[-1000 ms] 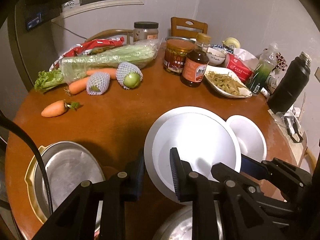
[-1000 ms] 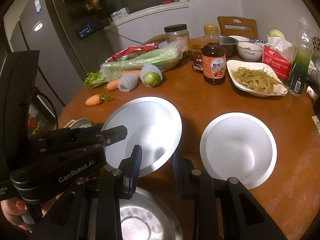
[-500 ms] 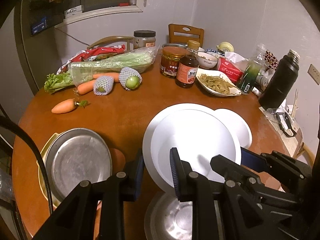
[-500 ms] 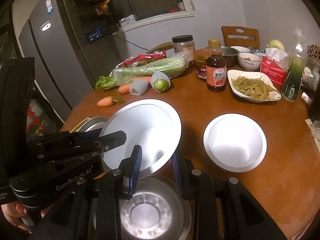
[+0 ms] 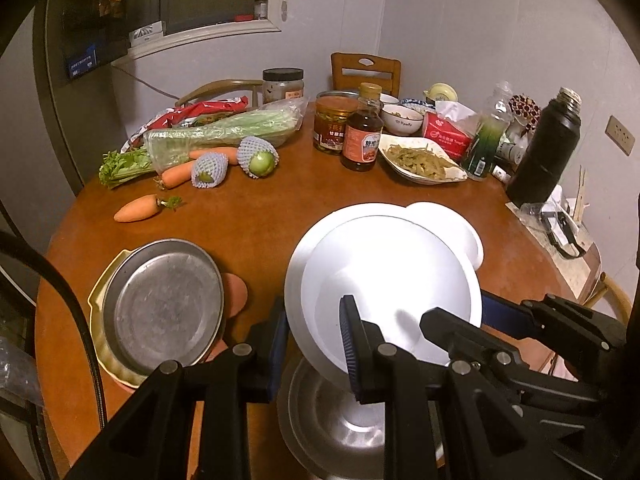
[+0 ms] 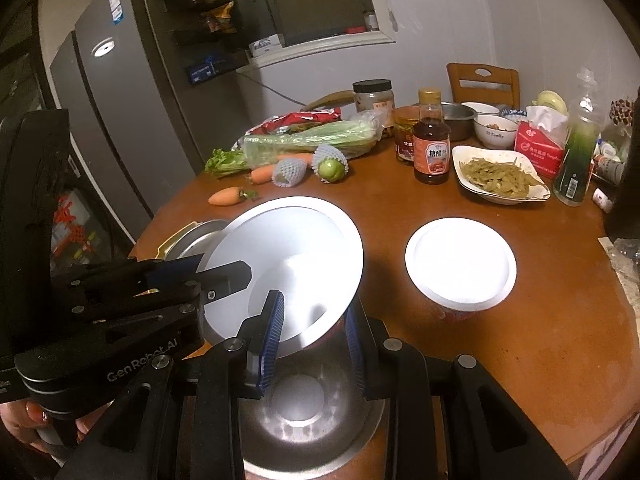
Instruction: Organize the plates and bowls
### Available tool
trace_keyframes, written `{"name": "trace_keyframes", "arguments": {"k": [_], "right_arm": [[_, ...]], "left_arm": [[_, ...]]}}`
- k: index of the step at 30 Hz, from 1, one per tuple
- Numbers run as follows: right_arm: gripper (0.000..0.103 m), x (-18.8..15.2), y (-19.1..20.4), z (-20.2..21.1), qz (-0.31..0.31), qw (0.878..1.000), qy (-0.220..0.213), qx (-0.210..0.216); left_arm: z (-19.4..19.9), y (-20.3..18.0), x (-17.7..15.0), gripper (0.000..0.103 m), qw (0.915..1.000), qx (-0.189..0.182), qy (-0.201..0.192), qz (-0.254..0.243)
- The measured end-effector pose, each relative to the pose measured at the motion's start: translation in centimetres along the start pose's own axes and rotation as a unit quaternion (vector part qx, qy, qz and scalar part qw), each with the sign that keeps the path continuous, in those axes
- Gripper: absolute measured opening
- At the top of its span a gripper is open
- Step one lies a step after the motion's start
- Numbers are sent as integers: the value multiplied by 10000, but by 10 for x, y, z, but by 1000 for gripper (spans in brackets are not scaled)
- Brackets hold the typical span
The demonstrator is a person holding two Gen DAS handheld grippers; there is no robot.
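Note:
A large white bowl (image 5: 388,272) (image 6: 288,256) hangs tilted above the table, held by both grippers. My left gripper (image 5: 314,344) is shut on its near left rim. My right gripper (image 6: 314,336) is shut on its near right rim. Each gripper shows in the other's view, the right gripper (image 5: 500,314) and the left gripper (image 6: 180,276). Directly below the held bowl a steel bowl (image 5: 332,420) (image 6: 304,412) sits at the table's near edge. A smaller white bowl (image 6: 460,260) stands to the right, mostly hidden behind the big bowl in the left wrist view.
A steel plate (image 5: 164,304) lies on a stack of yellow and orange plates at the near left. Carrots (image 5: 140,208), celery, netted fruit, jars, a sauce bottle (image 6: 432,148), a dish of vegetables (image 6: 500,178) and a black flask (image 5: 548,152) crowd the far half of the round wooden table (image 6: 560,340).
Both grippers have risen and drawn back toward the near edge with the large white bowl. The steel bowl beneath has come into fuller view, and the small white bowl stays in place.

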State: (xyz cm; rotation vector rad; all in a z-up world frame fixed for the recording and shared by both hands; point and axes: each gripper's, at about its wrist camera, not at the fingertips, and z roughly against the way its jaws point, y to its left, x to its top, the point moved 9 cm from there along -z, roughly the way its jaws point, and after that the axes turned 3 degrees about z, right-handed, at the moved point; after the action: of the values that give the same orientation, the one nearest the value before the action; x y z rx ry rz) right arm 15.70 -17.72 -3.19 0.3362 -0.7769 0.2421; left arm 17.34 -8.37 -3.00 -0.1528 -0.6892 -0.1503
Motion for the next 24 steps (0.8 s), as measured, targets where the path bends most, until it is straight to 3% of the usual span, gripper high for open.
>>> {"name": "trace_keyframes", "arguments": {"k": [24], "right_arm": [[32, -44, 3, 1, 134, 9994, 302, -95]], "left_arm": [[-9, -5, -53, 25, 9991, -65, 411, -3]]}}
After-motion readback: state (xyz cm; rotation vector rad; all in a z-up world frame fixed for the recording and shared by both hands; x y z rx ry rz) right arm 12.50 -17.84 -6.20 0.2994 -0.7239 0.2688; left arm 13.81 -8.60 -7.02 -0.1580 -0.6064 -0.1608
